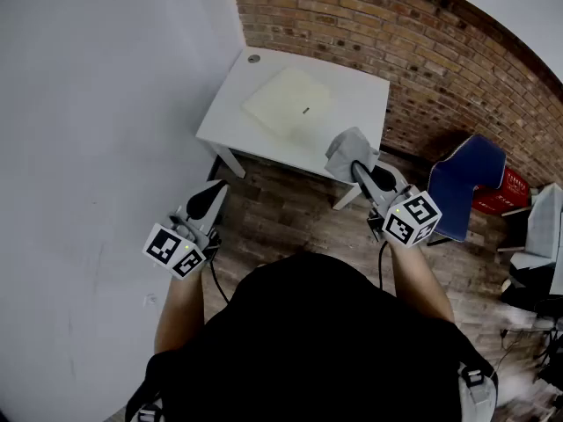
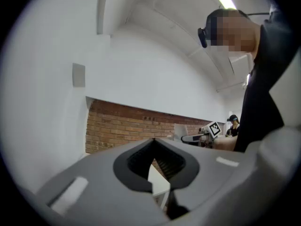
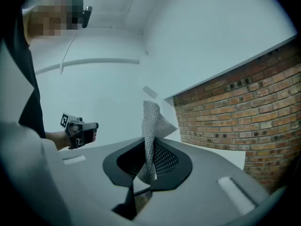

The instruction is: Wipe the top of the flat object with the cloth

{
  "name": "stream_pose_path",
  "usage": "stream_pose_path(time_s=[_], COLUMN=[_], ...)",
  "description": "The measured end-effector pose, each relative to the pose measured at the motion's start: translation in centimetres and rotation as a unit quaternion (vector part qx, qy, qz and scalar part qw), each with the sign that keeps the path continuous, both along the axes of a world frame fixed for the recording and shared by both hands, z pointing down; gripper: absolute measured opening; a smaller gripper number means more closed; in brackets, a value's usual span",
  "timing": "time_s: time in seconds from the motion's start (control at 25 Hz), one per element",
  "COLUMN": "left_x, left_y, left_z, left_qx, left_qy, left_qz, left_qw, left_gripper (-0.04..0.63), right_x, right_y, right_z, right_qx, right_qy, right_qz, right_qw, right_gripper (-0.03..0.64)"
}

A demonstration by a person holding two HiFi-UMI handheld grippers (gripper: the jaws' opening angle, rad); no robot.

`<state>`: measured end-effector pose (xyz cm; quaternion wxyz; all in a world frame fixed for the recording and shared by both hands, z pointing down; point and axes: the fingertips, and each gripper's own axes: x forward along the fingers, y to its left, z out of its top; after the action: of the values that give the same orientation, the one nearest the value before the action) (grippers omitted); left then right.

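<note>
Right gripper [image 3: 149,144]: jaws pressed together on a grey mesh-weave cloth [image 3: 152,121], which sticks up above the tips and folds over.
Left gripper [image 2: 153,141]: jaws closed tip to tip, with nothing between them.
Right gripper's place: raised at the near right corner of the small white rectangular table [image 1: 356,95].
Left gripper's place: off the table's near left corner, over the brick-patterned floor [image 1: 273,214].
Flat object: a pale cream square pad [image 1: 286,102] lies on the tabletop, apart from the cloth.
Behind: red brick wall [image 1: 440,69]; blue chair [image 1: 466,183] to the right.
</note>
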<state>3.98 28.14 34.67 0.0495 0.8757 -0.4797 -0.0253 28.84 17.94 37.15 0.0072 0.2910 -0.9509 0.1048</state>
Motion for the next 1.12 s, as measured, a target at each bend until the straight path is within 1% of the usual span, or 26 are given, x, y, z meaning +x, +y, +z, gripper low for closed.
stream_pose_path(time_s=[0.16, 0.4, 0.56, 0.72, 1.12], left_x=[0.8, 1.1, 1.4, 2.4, 5.7], left_y=[-0.5, -0.3, -0.4, -0.6, -0.6], left_z=[0.3, 0.4, 0.8, 0.5, 0.7], left_qx=[0.000, -0.006, -0.006, -0.002, 0.002], left_qy=[-0.004, -0.005, -0.006, -0.010, -0.012], left_qz=[0.005, -0.004, -0.011, -0.015, -0.032], left_qw=[1.0000, 1.0000, 0.9999, 0.9998, 0.9994], left_gripper=[0.002, 0.002, 0.002, 0.002, 0.002], right_x=[0.3, 1.0, 1.8, 3.3, 5.5], right_y=[-0.2, -0.6, -1.0, -1.8, -2.5], right_z=[0.1, 0.0, 0.4, 0.3, 0.5], right_qx=[-0.001, -0.002, -0.009, -0.017, -0.010], right_qy=[-0.001, 0.000, -0.014, -0.032, -0.025], right_qz=[-0.001, -0.005, -0.003, 0.005, -0.018], right_qw=[1.000, 1.000, 1.000, 0.999, 0.999], right_gripper=[0.021, 0.021, 0.021, 0.021, 0.021])
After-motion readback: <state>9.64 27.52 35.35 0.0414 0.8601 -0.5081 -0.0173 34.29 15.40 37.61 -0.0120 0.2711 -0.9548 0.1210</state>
